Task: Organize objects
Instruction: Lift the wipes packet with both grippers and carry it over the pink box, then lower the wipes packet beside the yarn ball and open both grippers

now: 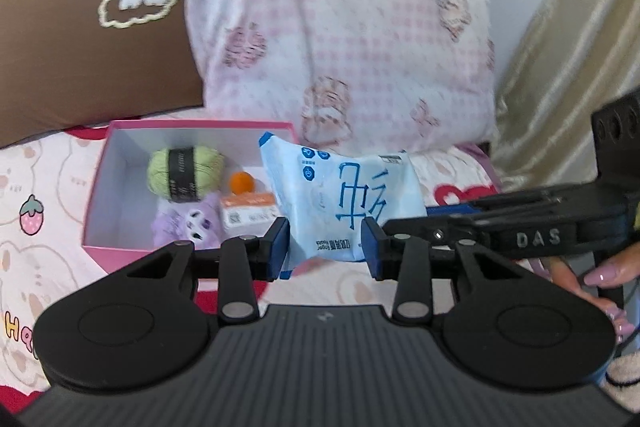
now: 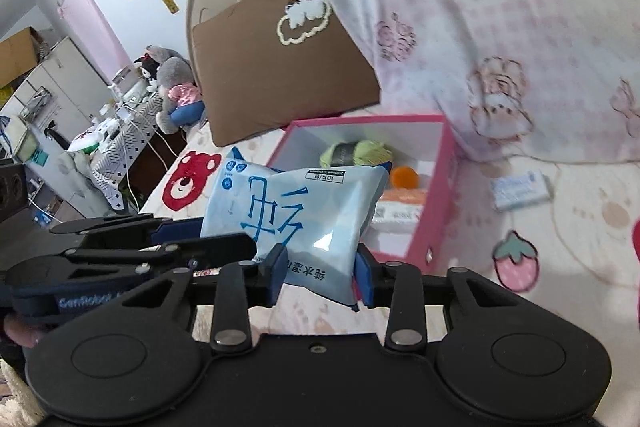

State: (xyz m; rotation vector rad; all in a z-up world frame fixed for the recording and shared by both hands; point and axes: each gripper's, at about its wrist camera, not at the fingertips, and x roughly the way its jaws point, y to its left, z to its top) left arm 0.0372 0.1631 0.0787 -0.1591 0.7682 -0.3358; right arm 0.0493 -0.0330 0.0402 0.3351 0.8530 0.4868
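Wipes pack (image 1: 340,203): held at frame centre, above the bed | left claw (image 1: 326,251): clamped on the pack's near end | right claw (image 2: 320,277): clamped on it too | pink box (image 1: 100,187): seen left of the pack, yarn (image 1: 184,167) inside

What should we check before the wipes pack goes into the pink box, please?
1. Left gripper pads pressing the wipes pack: ok.
2. Right gripper also clamped on the pack: ok.
3. Pack lifted off the bedsheet: ok.
4. Pink box open, no lid on it: ok.
5. Free floor space in the box beside the green yarn, orange ball and purple toy: cannot tell.
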